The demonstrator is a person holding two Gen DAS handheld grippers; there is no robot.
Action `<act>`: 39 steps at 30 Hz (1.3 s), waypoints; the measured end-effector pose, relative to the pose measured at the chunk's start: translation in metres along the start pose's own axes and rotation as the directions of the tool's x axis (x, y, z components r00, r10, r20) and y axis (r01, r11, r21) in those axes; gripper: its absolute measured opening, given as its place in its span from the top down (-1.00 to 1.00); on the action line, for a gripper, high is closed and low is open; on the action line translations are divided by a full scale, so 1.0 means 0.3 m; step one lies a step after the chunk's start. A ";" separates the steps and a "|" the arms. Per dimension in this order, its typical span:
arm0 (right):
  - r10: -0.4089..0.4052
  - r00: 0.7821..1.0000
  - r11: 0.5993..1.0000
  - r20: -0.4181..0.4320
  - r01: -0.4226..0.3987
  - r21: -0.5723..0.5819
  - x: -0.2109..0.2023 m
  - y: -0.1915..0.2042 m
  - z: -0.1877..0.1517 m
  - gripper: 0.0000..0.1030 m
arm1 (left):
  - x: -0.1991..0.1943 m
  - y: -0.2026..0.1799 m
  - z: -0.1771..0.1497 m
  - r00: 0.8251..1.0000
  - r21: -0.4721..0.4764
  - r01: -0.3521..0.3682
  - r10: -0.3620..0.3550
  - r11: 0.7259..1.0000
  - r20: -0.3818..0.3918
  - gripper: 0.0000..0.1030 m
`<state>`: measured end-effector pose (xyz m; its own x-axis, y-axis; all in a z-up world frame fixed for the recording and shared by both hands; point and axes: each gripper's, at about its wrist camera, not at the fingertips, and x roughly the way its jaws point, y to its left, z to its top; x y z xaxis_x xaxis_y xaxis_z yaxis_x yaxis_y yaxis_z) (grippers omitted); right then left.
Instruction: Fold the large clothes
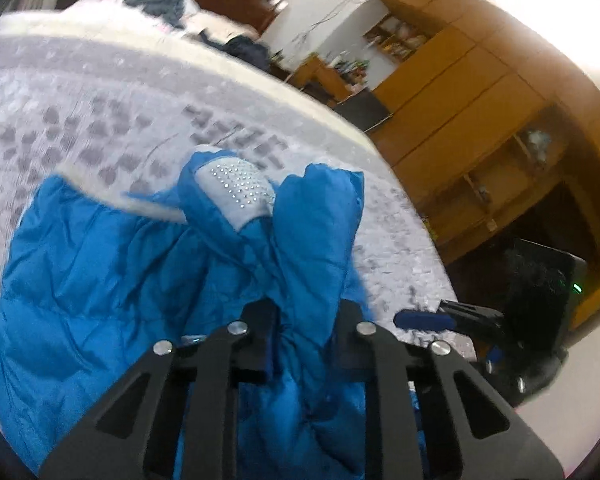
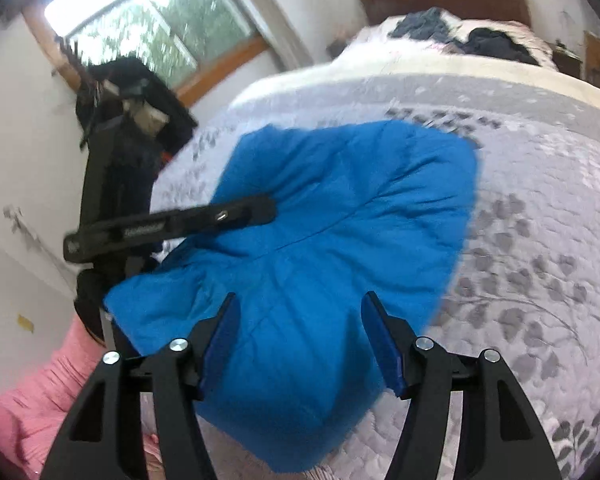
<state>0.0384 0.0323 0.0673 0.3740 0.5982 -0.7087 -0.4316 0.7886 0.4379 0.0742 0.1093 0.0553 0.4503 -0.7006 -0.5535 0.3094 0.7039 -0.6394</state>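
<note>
A blue puffer jacket (image 1: pixel 100 280) lies crumpled on a bed with a grey leaf-pattern quilt (image 1: pixel 80 112). It has a white fur trim (image 1: pixel 112 196) and a grey studded patch (image 1: pixel 236 188). My left gripper (image 1: pixel 310 320) is shut on a raised fold of the jacket, which bulges up between its black fingers. In the right wrist view the jacket (image 2: pixel 340 208) spreads over the quilt (image 2: pixel 540 200). My right gripper (image 2: pixel 300 340) hovers open just above its near edge, blue pads (image 2: pixel 380 348) wide apart. The left gripper (image 2: pixel 172 224) shows at the jacket's left side.
Dark clothes (image 1: pixel 164 4) lie heaped at the far end of the bed. Wooden cupboards and shelves (image 1: pixel 480 112) stand beyond the bed's right edge. A window (image 2: pixel 148 28) and white wall lie left of the bed. Pink fabric (image 2: pixel 32 400) sits at the lower left.
</note>
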 end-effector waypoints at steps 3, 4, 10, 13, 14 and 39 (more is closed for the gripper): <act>0.016 0.998 0.998 0.066 -0.020 0.053 -0.077 -0.055 -0.008 -0.26 | -0.057 -0.064 0.006 0.997 0.058 0.058 -0.061 0.997 0.042 0.71; 0.018 0.996 0.997 0.083 -0.024 0.069 -0.097 -0.073 -0.008 -0.26 | -0.082 -0.084 0.008 0.995 0.077 0.074 -0.079 0.994 0.055 0.72; 0.027 0.993 0.996 0.115 -0.036 0.077 -0.123 -0.087 -0.003 -0.26 | -0.280 -0.147 0.003 0.974 0.154 0.149 -0.172 0.977 0.148 0.73; 0.040 0.994 0.998 0.105 -0.045 0.052 -0.103 -0.058 0.005 -0.26 | -0.385 -0.100 -0.003 0.962 0.137 0.168 -0.193 0.976 0.196 0.73; 0.045 0.994 0.998 0.101 -0.049 0.043 -0.096 -0.049 0.008 -0.26 | -0.423 -0.062 -0.010 0.958 0.119 0.164 -0.187 0.979 0.216 0.73; -0.107 0.985 0.991 -0.135 0.095 -0.096 0.207 0.225 -0.014 -0.47 | -0.464 0.448 -0.182 0.981 -0.199 0.073 -0.034 0.977 0.190 0.31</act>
<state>0.0291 0.1221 0.0506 0.3037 0.4855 -0.8198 -0.4707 0.8246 0.3139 0.0074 0.2950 0.0174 0.5904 -0.6893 -0.4199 0.1681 0.6138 -0.7714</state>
